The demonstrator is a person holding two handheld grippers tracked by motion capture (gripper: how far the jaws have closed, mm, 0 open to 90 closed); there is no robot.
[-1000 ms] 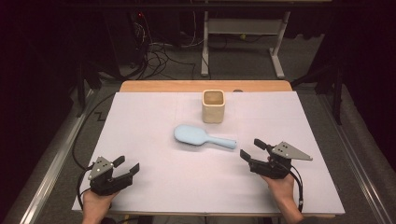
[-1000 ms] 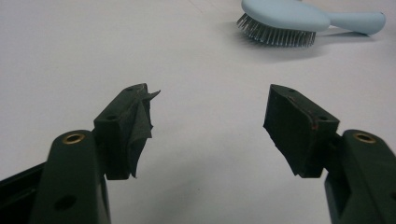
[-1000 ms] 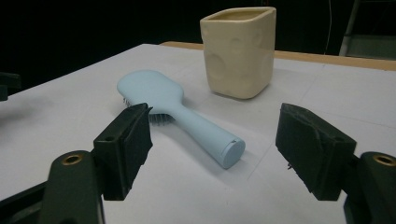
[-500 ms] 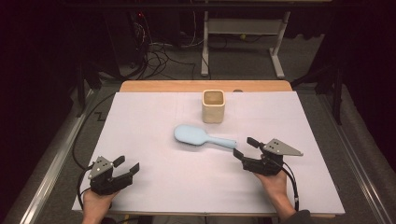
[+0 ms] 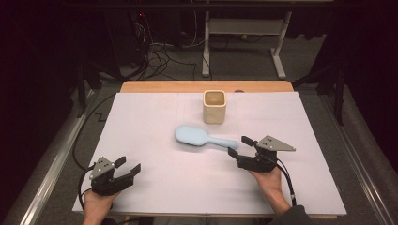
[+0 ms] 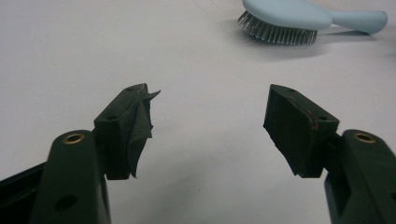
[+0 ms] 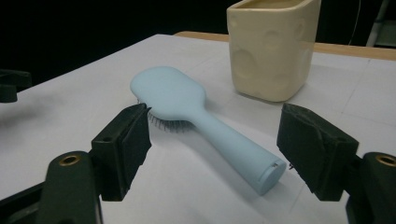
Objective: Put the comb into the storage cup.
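I have the right tool (image 5: 240,146) low over the white surface (image 5: 155,122), its jaws spread wide and pinching nothing. From its own camera the pale blue hairbrush (image 7: 196,121) lies just ahead of the jaws, with the round butt end of the handle between the two pads but touching neither. The brush lies bristles down, back up, its head pointing away from me and to the left, its handle running back toward this tool. In the high view the brush (image 5: 202,137) sits near the middle of the surface, the handle end just beside the tips of the right tool.

Behind the brush stands a cream, square-sided cup (image 5: 214,107), upright and open at the top, close to the brush head but apart from it. In the right gripper view the cup (image 7: 271,46) shows shallow round dimples on its walls.

My left tool (image 5: 126,168) sits at the near left corner of the surface, well apart from the brush, jaws spread and gripping nothing. Its own view looks across bare white surface between the two pads (image 6: 299,128), with the brush (image 6: 299,18) far off at the top edge, bristles visible under the head. A strip of bare wood (image 5: 159,86) runs along the far edge of the surface
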